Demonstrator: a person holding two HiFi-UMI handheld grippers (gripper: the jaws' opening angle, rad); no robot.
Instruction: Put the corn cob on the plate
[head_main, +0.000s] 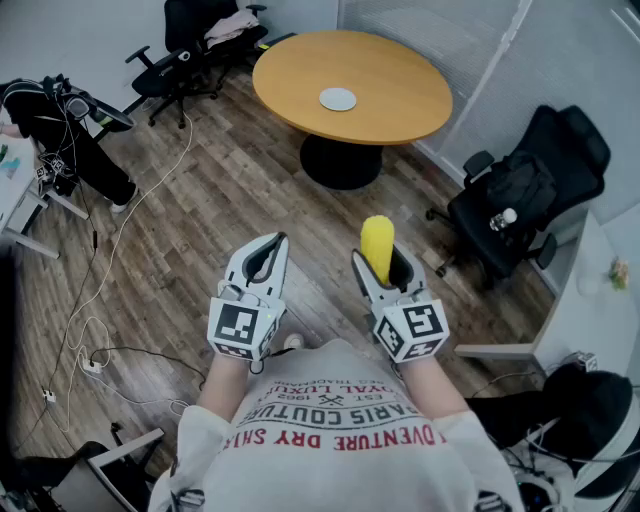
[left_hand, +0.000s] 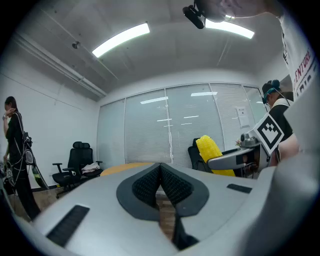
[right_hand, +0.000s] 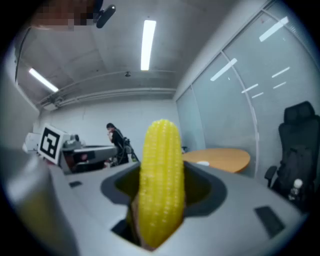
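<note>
The right claw (head_main: 383, 268) pinches the corn (head_main: 377, 240) low down, standing up. It looks light, stiff and bumpy, so it should not slip. The left claw (head_main: 264, 262) is pressed together, empty. The plate (head_main: 338, 99) sits on the far desk (head_main: 410, 95).

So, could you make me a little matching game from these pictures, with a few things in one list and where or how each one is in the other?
Things:
1. corn cob
2. plate
3. left gripper

Place or state:
A. lying on the round table across the room
B. jaws together, nothing between them
C. standing upright, clamped in the right gripper

Pairs: 1-C, 2-A, 3-B
</note>
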